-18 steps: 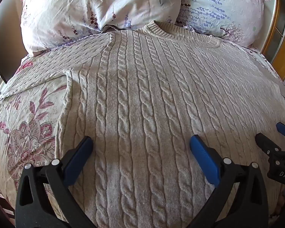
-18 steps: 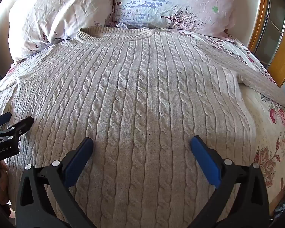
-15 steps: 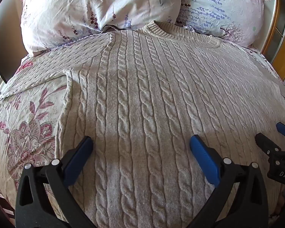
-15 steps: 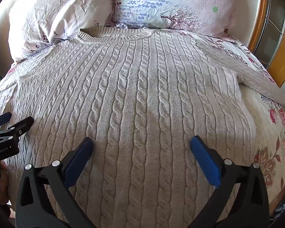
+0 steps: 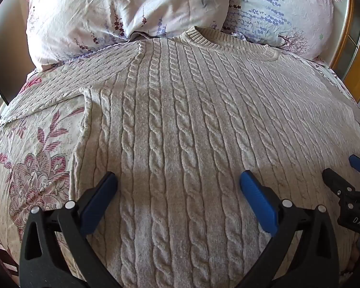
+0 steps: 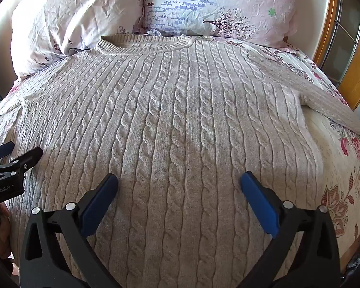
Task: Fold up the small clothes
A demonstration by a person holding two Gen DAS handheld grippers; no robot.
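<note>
A beige cable-knit sweater (image 5: 180, 120) lies flat and face up on the bed, collar toward the pillows, sleeves spread to both sides; it also fills the right wrist view (image 6: 180, 124). My left gripper (image 5: 177, 192) is open and empty above the sweater's lower left part. My right gripper (image 6: 178, 192) is open and empty above its lower right part. The right gripper shows at the left wrist view's right edge (image 5: 348, 180). The left gripper shows at the right wrist view's left edge (image 6: 9, 156).
Two floral pillows (image 5: 122, 12) (image 6: 216, 7) stand at the head of the bed. A floral bedsheet (image 5: 33, 168) shows left of the sweater and right of it (image 6: 343, 180). A wooden headboard frame (image 6: 355, 72) is at the far right.
</note>
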